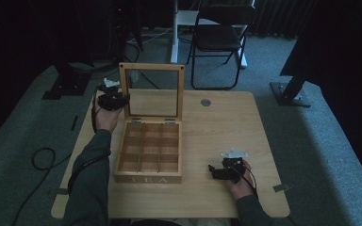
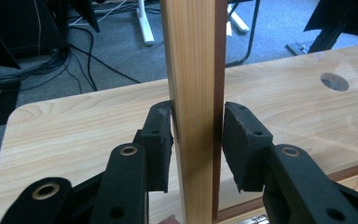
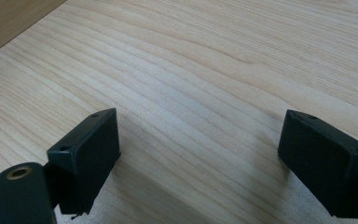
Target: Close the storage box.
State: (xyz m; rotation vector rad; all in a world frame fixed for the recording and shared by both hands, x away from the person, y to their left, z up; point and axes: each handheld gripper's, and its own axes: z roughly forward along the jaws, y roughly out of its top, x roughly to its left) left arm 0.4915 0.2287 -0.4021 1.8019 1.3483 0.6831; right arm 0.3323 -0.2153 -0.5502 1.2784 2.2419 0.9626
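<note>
Leftmost, the left arm stretches forward along the desk's [image 1: 226, 122] edge, its hand raised and turned inward, and the left claw [image 1: 114, 100] is clamped on the left upright of the lid frame [image 2: 193, 93], one pad on each face. That lid stands open above the tea box [image 1: 148, 160] at the desk's middle. Farther right, the right hand rests low on the desk, the right claw [image 1: 224, 172] pointing toward the box, jaws wide apart over bare wood.
</note>
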